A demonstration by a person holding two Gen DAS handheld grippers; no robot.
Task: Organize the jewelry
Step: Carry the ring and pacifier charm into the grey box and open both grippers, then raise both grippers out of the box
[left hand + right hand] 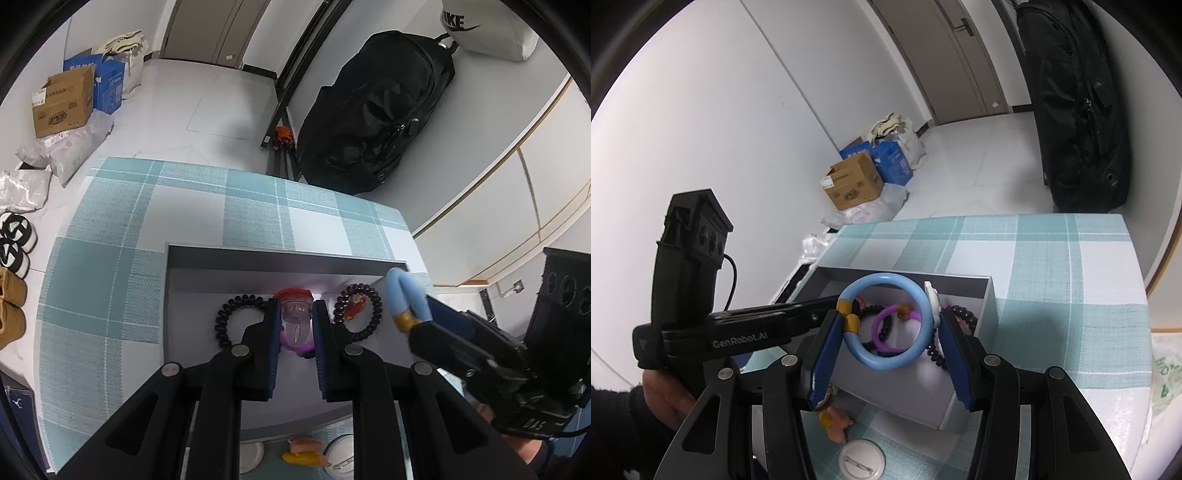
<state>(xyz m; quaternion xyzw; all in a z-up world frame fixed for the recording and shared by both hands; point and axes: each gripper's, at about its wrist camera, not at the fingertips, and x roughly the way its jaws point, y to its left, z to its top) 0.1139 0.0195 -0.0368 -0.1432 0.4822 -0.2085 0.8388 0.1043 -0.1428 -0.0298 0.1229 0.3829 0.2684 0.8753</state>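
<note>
The right gripper (886, 328) grips a blue bangle (888, 325) across its width, held above the grey box (982, 306). Best lowered clear of the coiled hair ties (236, 317) before release. The left gripper (295, 325), part-open, straddles a pink-and-red trinket (295, 314) inside the box; contact unclear.

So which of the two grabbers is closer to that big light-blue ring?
The right. The right gripper spans the blue ring, which sits between its fingers above the gray box. The left gripper is farther left, around a purple bracelet.
</note>
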